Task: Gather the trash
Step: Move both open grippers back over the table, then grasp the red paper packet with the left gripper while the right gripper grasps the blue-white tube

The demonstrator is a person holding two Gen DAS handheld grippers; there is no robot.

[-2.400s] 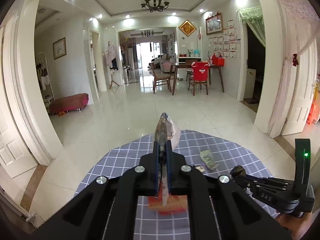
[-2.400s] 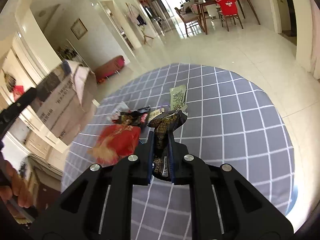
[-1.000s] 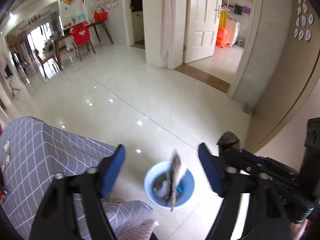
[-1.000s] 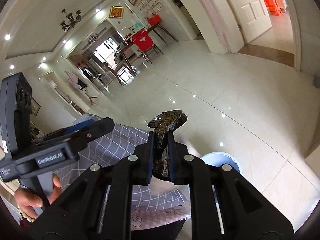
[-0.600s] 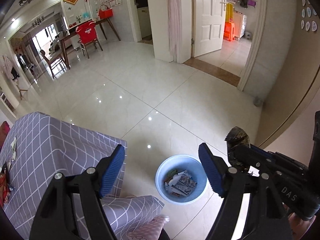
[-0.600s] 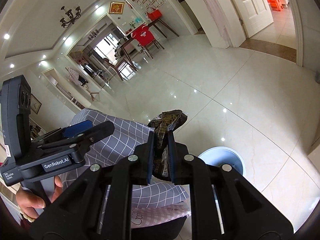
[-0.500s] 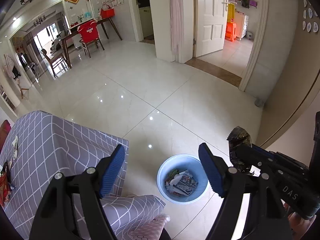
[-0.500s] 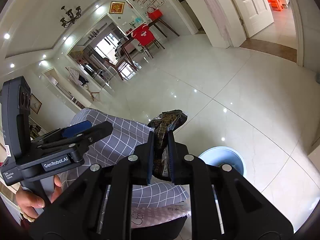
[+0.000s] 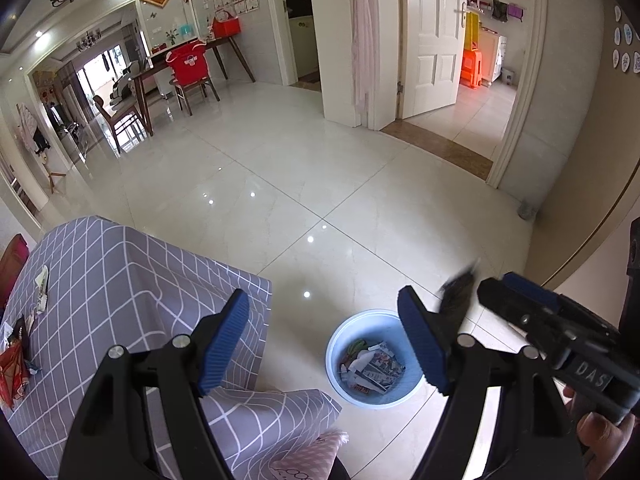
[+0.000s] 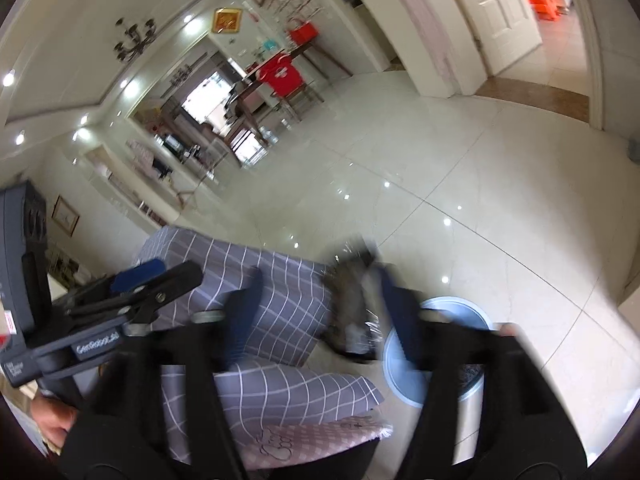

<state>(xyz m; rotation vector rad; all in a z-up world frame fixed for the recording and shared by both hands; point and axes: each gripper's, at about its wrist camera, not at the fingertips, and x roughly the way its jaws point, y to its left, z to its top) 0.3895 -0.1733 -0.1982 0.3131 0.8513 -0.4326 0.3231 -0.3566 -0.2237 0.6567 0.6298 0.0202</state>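
Note:
A light blue trash bin (image 9: 374,356) stands on the floor beside the table and holds several wrappers; it also shows in the right wrist view (image 10: 440,344). My left gripper (image 9: 324,344) is open and empty above the bin's left side. My right gripper (image 10: 316,316) is open, blurred by motion. A dark snack wrapper (image 10: 352,292) hangs loose between its fingers, above the bin. In the left wrist view the same wrapper (image 9: 458,292) shows at the tip of the right gripper (image 9: 516,300).
A table with a grey checked cloth (image 9: 100,292) is at the left, with more wrappers (image 9: 16,356) on it. A pink cushion (image 10: 304,436) lies below. Glossy white tile floor (image 9: 320,184) spreads ahead, with doorways and a dining set far off.
My left gripper dropped its wrapper into the bin and stayed open. My right gripper, shut on the dark wrapper until half a second ago, has now opened and the wrapper is loose.

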